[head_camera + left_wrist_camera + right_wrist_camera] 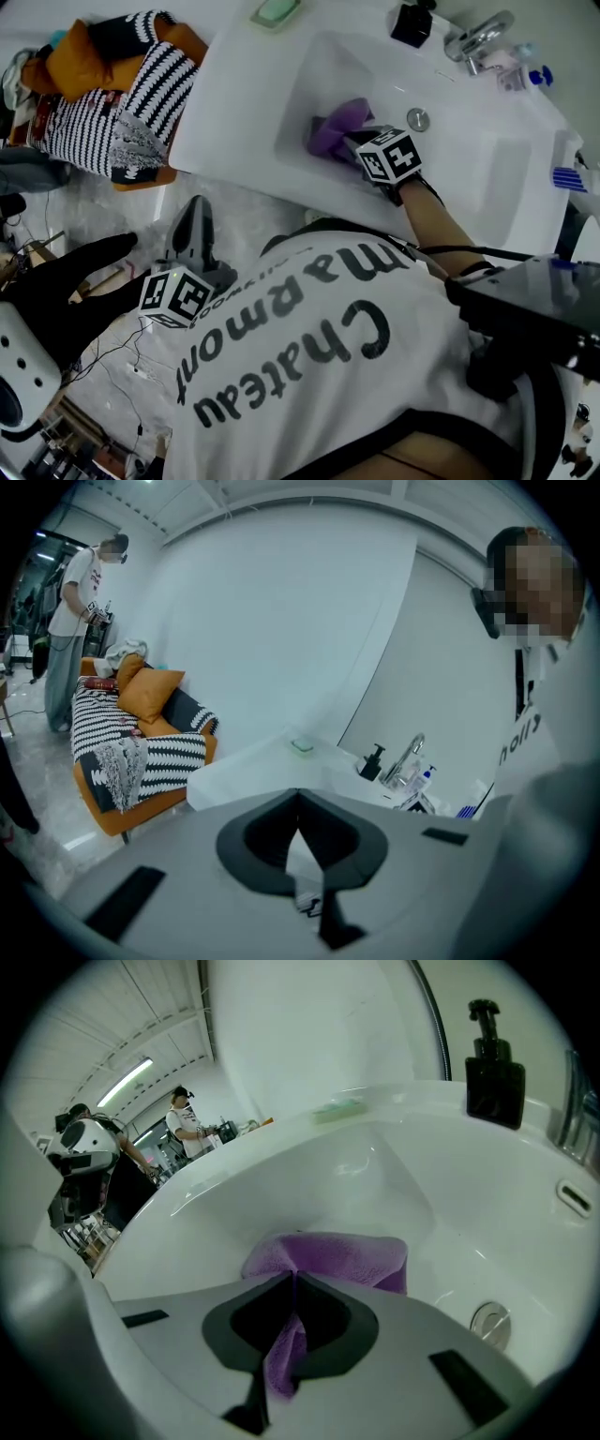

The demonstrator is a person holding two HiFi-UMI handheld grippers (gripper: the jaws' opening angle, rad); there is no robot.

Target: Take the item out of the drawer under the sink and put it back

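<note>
A purple cloth lies partly bunched in the white sink. My right gripper reaches into the basin and is shut on this cloth. In the right gripper view a fold of the cloth runs down between the closed tips of the right gripper, close to the drain. My left gripper hangs low beside the sink's front edge, over the floor, shut with nothing in it. In its own view the left gripper points toward the sink. No drawer shows in any view.
On the sink's back rim stand a faucet, a black soap dispenser and a green soap dish. A sofa with a striped blanket and orange cushions stands left. Another person stands far off. Cables lie on the floor.
</note>
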